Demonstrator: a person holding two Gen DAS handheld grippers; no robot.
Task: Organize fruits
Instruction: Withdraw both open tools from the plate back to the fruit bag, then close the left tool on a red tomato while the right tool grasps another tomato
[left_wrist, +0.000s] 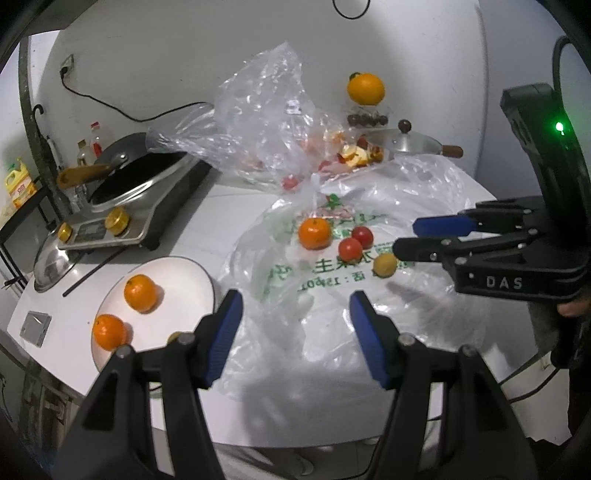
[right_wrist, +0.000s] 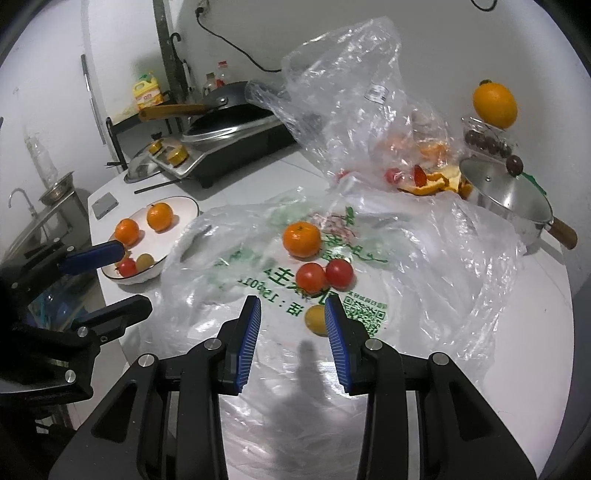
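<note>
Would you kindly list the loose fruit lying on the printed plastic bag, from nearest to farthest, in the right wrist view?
Small yellow round fruit → two red cherry tomatoes → orange mandarin.

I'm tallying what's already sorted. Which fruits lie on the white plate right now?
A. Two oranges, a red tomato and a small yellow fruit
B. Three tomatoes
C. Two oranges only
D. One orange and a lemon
A: the right wrist view shows the white plate holding two oranges, a red tomato and a small yellow fruit.
</note>
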